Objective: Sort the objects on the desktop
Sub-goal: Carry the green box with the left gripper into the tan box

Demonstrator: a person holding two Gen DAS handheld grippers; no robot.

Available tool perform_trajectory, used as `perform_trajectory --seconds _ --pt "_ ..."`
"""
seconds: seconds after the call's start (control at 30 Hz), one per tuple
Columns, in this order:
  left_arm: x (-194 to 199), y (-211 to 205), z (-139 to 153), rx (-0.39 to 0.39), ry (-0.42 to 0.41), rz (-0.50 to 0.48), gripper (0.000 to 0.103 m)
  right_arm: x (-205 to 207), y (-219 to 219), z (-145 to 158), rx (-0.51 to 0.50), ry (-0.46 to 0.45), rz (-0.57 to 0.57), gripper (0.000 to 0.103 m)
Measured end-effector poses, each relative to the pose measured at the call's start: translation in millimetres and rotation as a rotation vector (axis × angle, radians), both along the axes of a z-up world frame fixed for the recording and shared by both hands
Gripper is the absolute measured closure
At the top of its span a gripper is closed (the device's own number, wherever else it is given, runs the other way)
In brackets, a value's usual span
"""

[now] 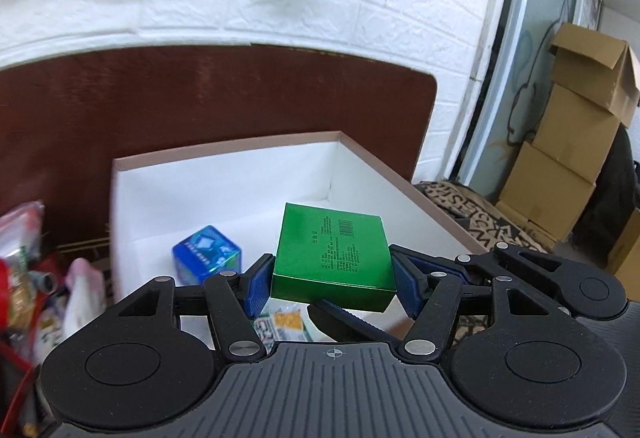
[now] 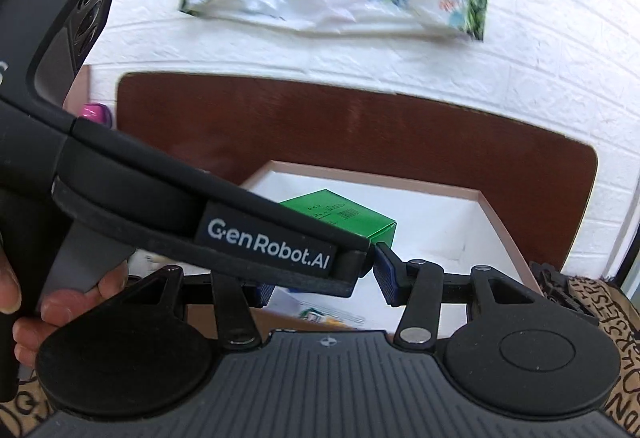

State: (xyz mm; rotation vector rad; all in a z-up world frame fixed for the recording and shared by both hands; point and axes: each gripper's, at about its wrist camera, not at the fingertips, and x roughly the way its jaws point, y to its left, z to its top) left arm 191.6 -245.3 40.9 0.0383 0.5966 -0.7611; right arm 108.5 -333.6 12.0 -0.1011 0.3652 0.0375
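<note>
My left gripper is shut on a flat green box, its blue pads pressed on both sides, and holds it above a white storage box with a pink rim. A blue cube-shaped pack lies inside that box. In the right wrist view the green box shows over the storage box, partly hidden by the left gripper's black body. My right gripper is open and empty, just right of and below the left one; its tip also shows in the left wrist view.
Packets and a red item are piled left of the storage box. A brown board stands behind it against a white brick wall. Cardboard cartons are stacked at the right. A patterned cloth covers the surface.
</note>
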Motion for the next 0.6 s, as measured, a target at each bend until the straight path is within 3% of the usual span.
perform_trajectory --seconds 0.23,0.53,0.57,0.6 --pt "45.4 -25.3 -24.6 0.027 0.133 -0.013 0.038 41.4 -27.0 -11.9 0.016 0.117 -0.008 0.047" --pt "72.2 -50.9 -42.9 0.088 0.169 -0.021 0.037 68.9 -46.0 -31.6 0.048 0.196 -0.024 0.047" --pt "74.4 -51.9 -43.8 0.088 0.170 -0.019 0.036 71.4 -46.5 -32.5 0.048 0.197 -0.026 0.047" --pt "76.1 -52.5 -43.8 0.086 0.172 -0.021 0.027 73.8 -46.7 -33.4 0.047 0.197 -0.028 0.047"
